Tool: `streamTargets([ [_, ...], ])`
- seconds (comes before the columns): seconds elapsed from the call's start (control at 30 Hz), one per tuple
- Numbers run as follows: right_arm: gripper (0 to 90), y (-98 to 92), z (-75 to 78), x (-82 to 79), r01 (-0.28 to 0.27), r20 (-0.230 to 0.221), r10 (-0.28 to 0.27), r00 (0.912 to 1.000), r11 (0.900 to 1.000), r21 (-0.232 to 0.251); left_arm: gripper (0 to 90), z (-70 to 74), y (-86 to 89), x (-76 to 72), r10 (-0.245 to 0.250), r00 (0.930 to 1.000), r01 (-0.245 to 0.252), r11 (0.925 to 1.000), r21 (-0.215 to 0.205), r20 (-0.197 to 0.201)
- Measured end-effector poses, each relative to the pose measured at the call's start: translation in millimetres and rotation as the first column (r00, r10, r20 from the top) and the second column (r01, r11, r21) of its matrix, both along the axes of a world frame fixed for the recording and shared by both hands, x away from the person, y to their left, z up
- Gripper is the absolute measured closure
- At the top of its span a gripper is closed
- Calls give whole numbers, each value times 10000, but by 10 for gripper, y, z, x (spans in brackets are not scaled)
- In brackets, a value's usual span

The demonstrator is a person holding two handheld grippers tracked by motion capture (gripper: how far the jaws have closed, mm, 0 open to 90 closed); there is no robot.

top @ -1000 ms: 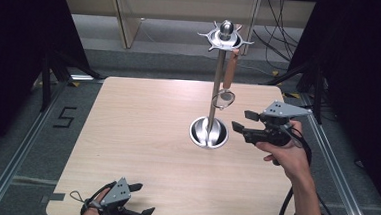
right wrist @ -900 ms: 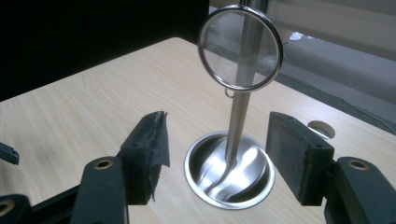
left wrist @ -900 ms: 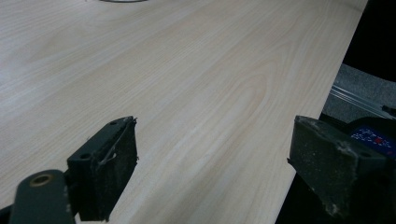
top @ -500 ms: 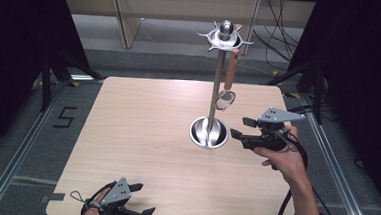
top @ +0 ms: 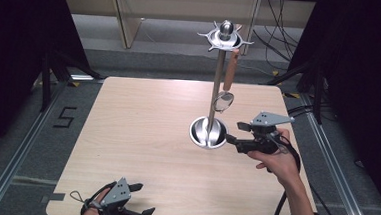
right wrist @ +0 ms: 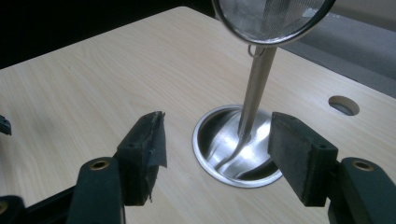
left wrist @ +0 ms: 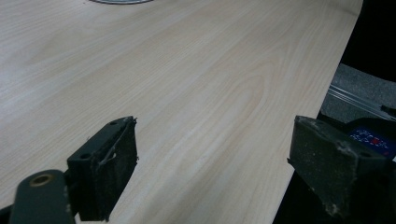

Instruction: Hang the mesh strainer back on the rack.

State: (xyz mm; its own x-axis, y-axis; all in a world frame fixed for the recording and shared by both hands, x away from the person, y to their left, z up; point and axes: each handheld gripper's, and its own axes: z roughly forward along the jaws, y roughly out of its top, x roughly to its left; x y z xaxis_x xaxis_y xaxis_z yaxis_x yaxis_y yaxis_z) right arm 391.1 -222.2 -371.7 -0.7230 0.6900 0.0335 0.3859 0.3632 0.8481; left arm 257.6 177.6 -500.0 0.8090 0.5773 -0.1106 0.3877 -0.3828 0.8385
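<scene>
A metal utensil stand rises from a round dished base at the table's right middle, with a pole and a spiked crown. A small mesh strainer with a wooden handle hangs from the crown. My right gripper hovers low just right of the base, open. Its jaws have just been opening and nothing is between them. In the right gripper view its jaws frame the base, with the strainer above. My left gripper rests open at the table's near edge.
The light wooden table has bare room left of the stand. A round hole lies in the tabletop beyond the base. In the left gripper view the open jaws reach over the table's edge. Cables trail on the floor.
My right gripper has sunk toward the table and edged left, closer to the stand's base. The left gripper has stayed where it was.
</scene>
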Motion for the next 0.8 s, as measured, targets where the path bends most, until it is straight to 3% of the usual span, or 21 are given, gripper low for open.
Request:
streamTargets([
  [0.07, 367, -9, -9, 18, -148, 180, 148, 9997, 9999, -39, 147, 0, 9, 8, -77, 9999, 74, 9997, 216, 146],
  [0.1, 362, -5, -29, -1, 16, 92, -16, 10000, 10000, 39, 147, -4, -16, -9, -10, 10000, 11, 9999, -137, 66],
  [0.17, 359, -22, -45, 7, -73, -51, 74, 10000, 10000, 21, 147, -6, -5, 2, -160, 9996, 162, 9998, -71, 235],
  [0.27, 357, 0, -77, -6, 57, -87, -55, 9999, 9999, 138, 147, 3, 5, -8, -73, 9999, 73, 10000, -68, 118],
  [0.3, 353, 16, -102, -7, 99, -166, -98, 9998, 9999, 111, 147, 10, 14, 4, -233, 9993, 232, 9997, 31, 281],
  [0.43, 350, 25, -126, 2, -50, -165, 48, 9999, 9999, -90, 147, 6, 5, -9, -55, 10000, 54, 10000, 48, 81],
  [0.5, 350, 47, -146, -15, 37, -299, -35, 9995, 10000, 50, 147, 13, 18, 11, -245, 9992, 239, 9996, 175, 327],
  [0.53, 349, 71, -172, -25, 46, -328, -43, 9995, 10000, 88, 147, 2, 5, -5, 4, 9999, -4, 10000, -42, 118],
  [0.8, 348, 115, -235, -55, -141, -394, 137, 9991, 9998, -106, 147, 1, 7, -6, -16, 9999, 16, 10000, -39, 139],
])
